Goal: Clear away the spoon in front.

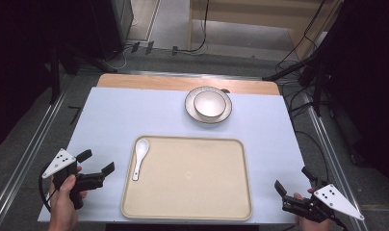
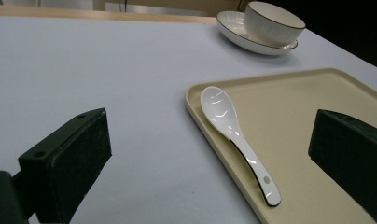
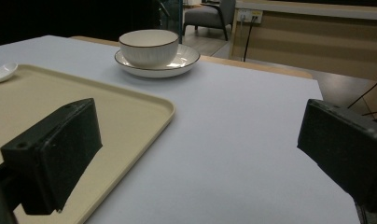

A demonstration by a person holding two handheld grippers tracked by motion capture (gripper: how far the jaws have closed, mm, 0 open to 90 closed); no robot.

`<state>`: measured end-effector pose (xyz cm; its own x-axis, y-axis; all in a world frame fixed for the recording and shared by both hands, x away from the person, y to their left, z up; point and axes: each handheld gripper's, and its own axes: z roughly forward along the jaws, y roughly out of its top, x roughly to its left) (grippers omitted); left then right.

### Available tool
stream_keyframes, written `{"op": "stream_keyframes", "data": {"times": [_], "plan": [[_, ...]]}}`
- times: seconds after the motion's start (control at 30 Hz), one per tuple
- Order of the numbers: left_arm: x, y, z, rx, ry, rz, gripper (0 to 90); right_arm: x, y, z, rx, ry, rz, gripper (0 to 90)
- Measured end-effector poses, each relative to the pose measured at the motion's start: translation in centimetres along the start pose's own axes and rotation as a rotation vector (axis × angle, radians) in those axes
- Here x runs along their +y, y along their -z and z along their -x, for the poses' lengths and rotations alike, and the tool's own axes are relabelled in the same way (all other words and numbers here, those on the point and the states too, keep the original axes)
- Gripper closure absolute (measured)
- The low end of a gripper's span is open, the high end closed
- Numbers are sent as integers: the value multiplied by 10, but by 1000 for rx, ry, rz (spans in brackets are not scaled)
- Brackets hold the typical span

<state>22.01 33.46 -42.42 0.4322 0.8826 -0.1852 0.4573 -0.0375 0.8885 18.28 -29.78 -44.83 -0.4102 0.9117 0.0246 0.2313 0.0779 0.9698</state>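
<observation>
A beige tray [image 1: 192,211] lies at the table's near middle, with a white spoon [image 1: 139,156] along its left edge. The spoon [image 2: 235,137] lies bowl up, its handle toward me. A white bowl [image 1: 210,104] stands on a white plate [image 1: 191,109] at the far middle of the table. My left gripper [image 1: 96,162] hovers open just left of the tray, empty. At the tray's right near corner my right gripper [image 1: 294,179] is open too, with nothing between its jaws. In the right gripper view the bowl [image 3: 149,46] and plate [image 3: 186,58] sit beyond the tray [image 3: 144,109].
A pale blue mat [image 1: 115,115] covers the table, with a wooden strip [image 1: 144,82] bare at the far edge. Cables and stand legs lie on the floor beyond. A chair [image 3: 205,16] and a wooden counter [image 3: 312,32] stand far off.
</observation>
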Motion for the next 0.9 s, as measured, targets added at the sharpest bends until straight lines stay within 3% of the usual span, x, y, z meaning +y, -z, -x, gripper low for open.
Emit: {"op": "stream_keyframes", "data": {"times": [0.13,0.23,0.37,0.6,0.9], "plan": [[-1,5,-4,3,-14,-1,0,0,0,0,-1,-2,-1,0],[-2,9,-9,10,3,11,0,0,0,0,-1,0,0,0],[-2,14,-15,42,-4,3,0,0,1,0,-2,-2,0,0],[-4,21,-24,53,3,10,0,0,1,1,-5,-3,0,0],[-8,34,-38,64,42,35,0,0,2,2,-8,-8,4,0]]}}
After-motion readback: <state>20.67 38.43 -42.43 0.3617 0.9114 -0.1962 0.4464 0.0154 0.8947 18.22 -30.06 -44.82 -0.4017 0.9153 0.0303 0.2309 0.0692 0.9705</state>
